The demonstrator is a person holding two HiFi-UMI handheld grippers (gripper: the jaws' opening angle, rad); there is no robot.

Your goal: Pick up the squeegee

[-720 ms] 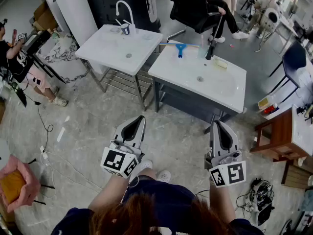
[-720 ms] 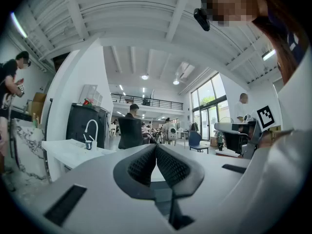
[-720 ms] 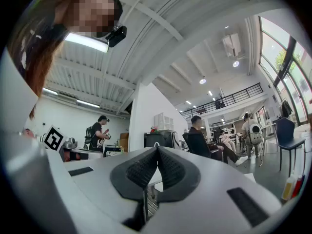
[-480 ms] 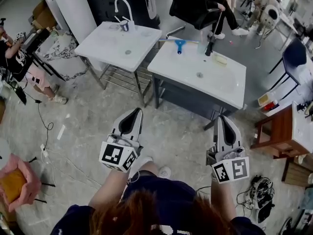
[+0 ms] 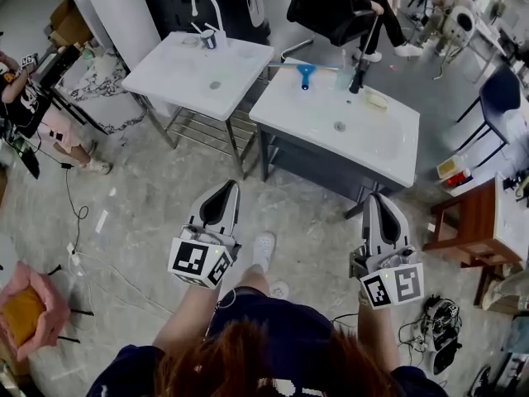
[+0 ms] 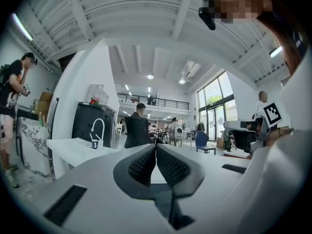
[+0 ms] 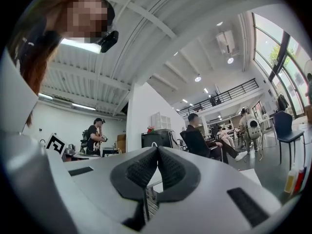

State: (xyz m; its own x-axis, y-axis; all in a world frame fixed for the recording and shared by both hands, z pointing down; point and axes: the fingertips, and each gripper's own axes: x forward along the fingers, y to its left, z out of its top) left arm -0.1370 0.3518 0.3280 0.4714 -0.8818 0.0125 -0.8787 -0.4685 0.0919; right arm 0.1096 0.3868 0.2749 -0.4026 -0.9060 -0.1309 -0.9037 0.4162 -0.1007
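**Grey left gripper [image 5: 234,187] and grey right gripper [image 5: 373,197] clenched empty**

Held out level, side by side above the pale concrete floor [image 5: 149,197], jaws pressed together on nothing. Marked with black-and-white square markers [image 5: 198,263]. Well apart from both, along the far edge of the right-hand white washbasin top [image 5: 388,151], near its left corner: blue-headed squeegee [image 5: 305,76].
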